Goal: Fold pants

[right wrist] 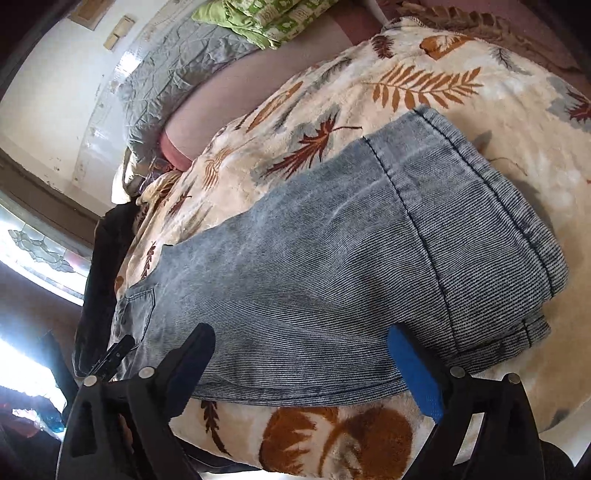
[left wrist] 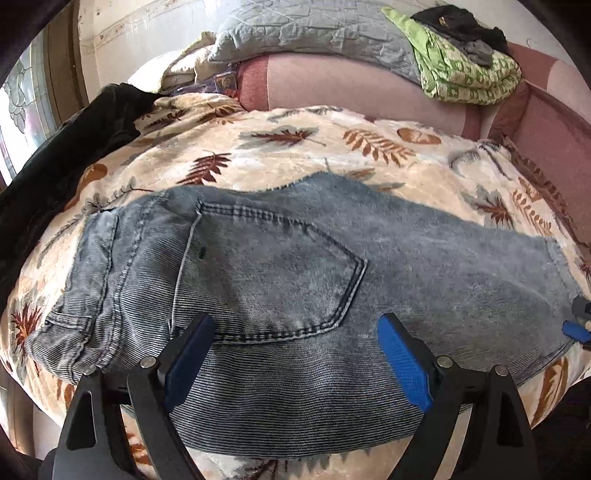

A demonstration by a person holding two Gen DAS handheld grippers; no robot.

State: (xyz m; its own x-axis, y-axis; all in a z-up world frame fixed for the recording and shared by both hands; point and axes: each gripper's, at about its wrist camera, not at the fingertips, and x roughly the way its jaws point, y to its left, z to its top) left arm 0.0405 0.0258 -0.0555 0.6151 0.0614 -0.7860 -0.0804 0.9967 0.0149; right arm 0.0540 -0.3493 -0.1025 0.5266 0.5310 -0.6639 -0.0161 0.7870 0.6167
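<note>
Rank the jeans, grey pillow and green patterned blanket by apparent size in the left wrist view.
1. jeans, by far largest, though nearest the camera
2. grey pillow
3. green patterned blanket, smallest; both sit far back, so their order is less certain

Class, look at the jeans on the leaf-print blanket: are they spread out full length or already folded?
Folded. The jeans lie as a short, flat stack; in the right wrist view the hems are layered one on another. How many folds: cannot tell.

Both wrist views look down close, sharing the jeans [left wrist: 288, 273] on the blanket [right wrist: 424, 66]
</note>
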